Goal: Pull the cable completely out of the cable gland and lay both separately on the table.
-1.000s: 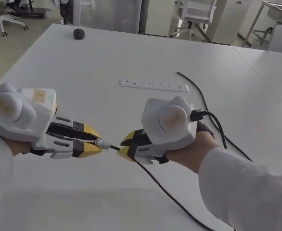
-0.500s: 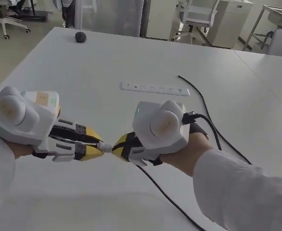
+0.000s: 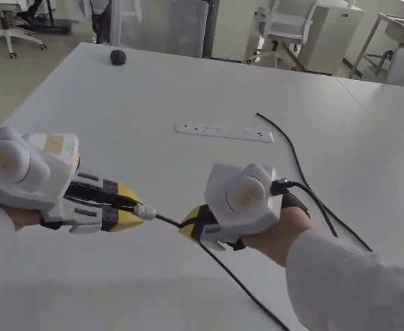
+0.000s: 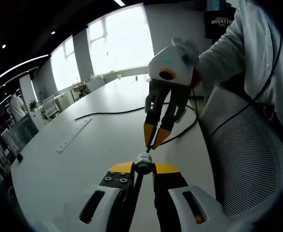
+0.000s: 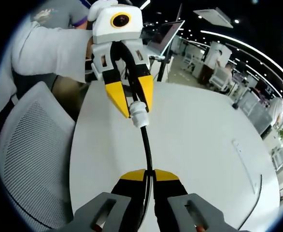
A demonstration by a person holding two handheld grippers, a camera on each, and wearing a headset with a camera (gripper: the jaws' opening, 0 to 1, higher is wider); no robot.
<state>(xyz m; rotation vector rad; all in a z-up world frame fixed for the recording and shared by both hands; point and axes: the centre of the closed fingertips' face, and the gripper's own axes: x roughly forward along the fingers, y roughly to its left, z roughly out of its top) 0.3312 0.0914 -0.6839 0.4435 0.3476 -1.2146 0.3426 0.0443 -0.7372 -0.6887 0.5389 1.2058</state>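
Whereas the two grippers stood almost tip to tip half a second ago, they are now drawn apart, and a short bare stretch of black cable (image 3: pixel 169 220) spans the gap over the table (image 3: pixel 188 83). The left gripper (image 3: pixel 134 209) has its yellow jaws pressed onto the white cable gland (image 3: pixel 145 213). The right gripper (image 3: pixel 188 225) pinches the cable itself a little way from the gland's mouth (the right gripper view shows the cable running straight between the two). The cable is not yet free: one end sits in the gland, and its long remainder trails below the right hand toward the near table edge. By this evidence, one pull stroke has lengthened the exposed run, and further strokes or a fresh grip nearer the gland are probably required.
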